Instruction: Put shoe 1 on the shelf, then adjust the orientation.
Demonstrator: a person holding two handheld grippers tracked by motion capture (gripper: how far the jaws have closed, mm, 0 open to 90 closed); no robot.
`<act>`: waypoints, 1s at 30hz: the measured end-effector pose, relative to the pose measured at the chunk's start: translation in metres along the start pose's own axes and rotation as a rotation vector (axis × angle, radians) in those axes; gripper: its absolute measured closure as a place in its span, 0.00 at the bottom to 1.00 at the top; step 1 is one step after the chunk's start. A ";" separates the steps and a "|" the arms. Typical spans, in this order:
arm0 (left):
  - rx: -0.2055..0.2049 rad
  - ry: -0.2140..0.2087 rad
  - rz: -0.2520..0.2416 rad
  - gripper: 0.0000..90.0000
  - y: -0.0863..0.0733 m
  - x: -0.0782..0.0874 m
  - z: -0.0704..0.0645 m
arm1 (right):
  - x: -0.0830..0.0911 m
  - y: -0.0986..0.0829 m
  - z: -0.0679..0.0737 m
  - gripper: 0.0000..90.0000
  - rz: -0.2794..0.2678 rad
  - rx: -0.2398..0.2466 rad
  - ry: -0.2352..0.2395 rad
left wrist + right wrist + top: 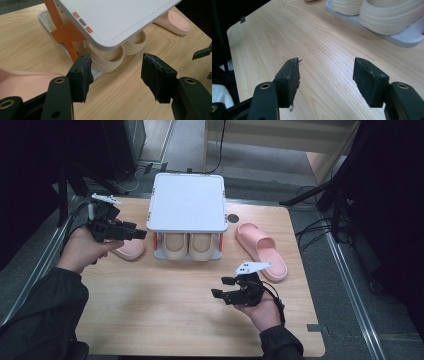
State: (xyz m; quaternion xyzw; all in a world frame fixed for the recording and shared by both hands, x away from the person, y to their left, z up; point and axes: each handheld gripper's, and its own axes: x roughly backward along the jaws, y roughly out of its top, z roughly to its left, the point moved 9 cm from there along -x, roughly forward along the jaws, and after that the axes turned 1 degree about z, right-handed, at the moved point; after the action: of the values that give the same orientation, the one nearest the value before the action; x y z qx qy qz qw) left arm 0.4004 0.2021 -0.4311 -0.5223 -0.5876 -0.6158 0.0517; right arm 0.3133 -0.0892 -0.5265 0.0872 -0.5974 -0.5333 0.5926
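**Hovering Over a Table of Slippers, Both Tongs Wide Apart**

Stretching across most of the high view, the wooden table point(165, 320) is carrying everything else. Standing at its far middle is a white two-level rack point(187, 202) with orange side struts, its flat top plate covering the shelf below. Sitting side by side on that lower shelf are two cream slippers point(188, 246), their toes poking out toward the person.

Lying to the right of the rack, well apart from it, is a pink slipper point(262, 251). A second pink slipper point(129, 249) is lying just left of the rack, partly hidden under the left hand.

The left gripper point(131, 234) is hanging just above that second pink slipper, pointing toward the rack; its jaws are standing wide apart with nothing between them, and in the left gripper view the pink slipper is showing at the lower left, beside and behind the near jaw. The right gripper point(222, 287) is hovering over bare wood in front of the rack, near the first pink slipper; its jaws are likewise gaping, holding nothing.
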 end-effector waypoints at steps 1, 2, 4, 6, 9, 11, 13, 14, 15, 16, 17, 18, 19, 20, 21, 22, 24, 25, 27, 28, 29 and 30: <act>0.004 0.000 -0.003 0.46 -0.003 0.000 0.001 | 0.002 -0.001 -0.001 0.43 -0.004 0.002 -0.001; 0.009 0.002 -0.004 0.46 -0.006 0.000 0.003 | 0.002 -0.001 -0.001 0.43 -0.004 0.002 -0.001; 0.013 0.012 -0.002 0.46 -0.012 -0.002 0.007 | 0.006 -0.005 -0.004 0.43 -0.010 -0.014 -0.007; 0.007 0.016 -0.010 0.47 -0.017 -0.003 0.011 | 0.009 -0.007 -0.006 0.43 -0.012 -0.017 -0.011; 0.037 0.022 -0.008 0.47 -0.026 -0.007 0.023 | 0.010 -0.009 -0.009 0.44 -0.008 -0.021 -0.017; 0.069 0.030 -0.009 0.51 -0.034 -0.012 0.034 | 0.012 -0.011 -0.013 0.45 -0.009 -0.028 -0.023; 0.088 0.023 0.000 0.64 -0.039 -0.016 0.038 | 0.011 -0.010 -0.014 0.46 -0.008 -0.043 -0.021; 0.088 0.023 0.000 0.69 -0.039 -0.016 0.038 | 0.011 -0.010 -0.014 0.46 -0.008 -0.043 -0.021; 0.076 0.044 -0.002 0.69 -0.041 -0.018 0.042 | 0.011 -0.010 -0.013 0.47 -0.006 -0.040 -0.024; 0.070 0.057 0.005 0.77 -0.042 -0.019 0.044 | 0.010 -0.009 -0.013 0.47 -0.009 -0.032 -0.028; 0.077 0.077 0.003 0.82 -0.044 -0.023 0.049 | 0.008 -0.007 -0.012 0.47 -0.013 -0.024 -0.023; 0.081 0.084 0.001 0.86 -0.044 -0.024 0.052 | 0.007 -0.007 -0.011 0.47 -0.011 -0.022 -0.021; 0.091 0.083 -0.006 0.89 -0.045 -0.026 0.055 | 0.006 -0.006 -0.010 0.47 -0.007 -0.019 -0.017; 0.091 0.083 -0.006 0.91 -0.045 -0.026 0.055 | 0.006 -0.006 -0.010 0.47 -0.007 -0.019 -0.017; 0.102 0.082 -0.008 0.91 -0.046 -0.027 0.060 | 0.004 -0.006 -0.010 0.48 -0.004 -0.014 -0.017; 0.107 0.087 -0.009 0.95 -0.047 -0.028 0.063 | 0.003 -0.006 -0.009 0.48 0.001 -0.005 -0.018; 0.136 0.100 -0.010 0.99 -0.050 -0.029 0.073 | 0.002 -0.004 -0.008 0.48 -0.003 0.001 -0.015; 0.143 0.112 -0.007 0.99 -0.053 -0.030 0.079 | 0.001 -0.003 -0.008 0.48 -0.005 -0.005 -0.012; 0.175 0.145 -0.009 0.99 -0.059 -0.033 0.094 | -0.001 -0.004 -0.008 0.48 0.003 0.000 -0.002; 0.175 0.145 -0.009 0.99 -0.059 -0.033 0.094 | -0.001 -0.004 -0.008 0.48 0.003 0.000 -0.002; 0.183 0.151 -0.018 0.99 -0.061 -0.034 0.097 | -0.003 -0.005 -0.008 0.48 0.012 0.003 0.001; 0.195 0.160 -0.023 0.99 -0.063 -0.034 0.102 | -0.004 -0.005 -0.008 0.48 0.014 0.005 0.003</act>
State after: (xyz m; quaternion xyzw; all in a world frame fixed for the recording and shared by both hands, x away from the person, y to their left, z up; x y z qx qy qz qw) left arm 0.4327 0.2815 -0.5214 -0.4574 -0.6444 -0.5961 0.1419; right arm 0.3183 -0.0927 -0.5352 0.0855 -0.5985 -0.5275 0.5969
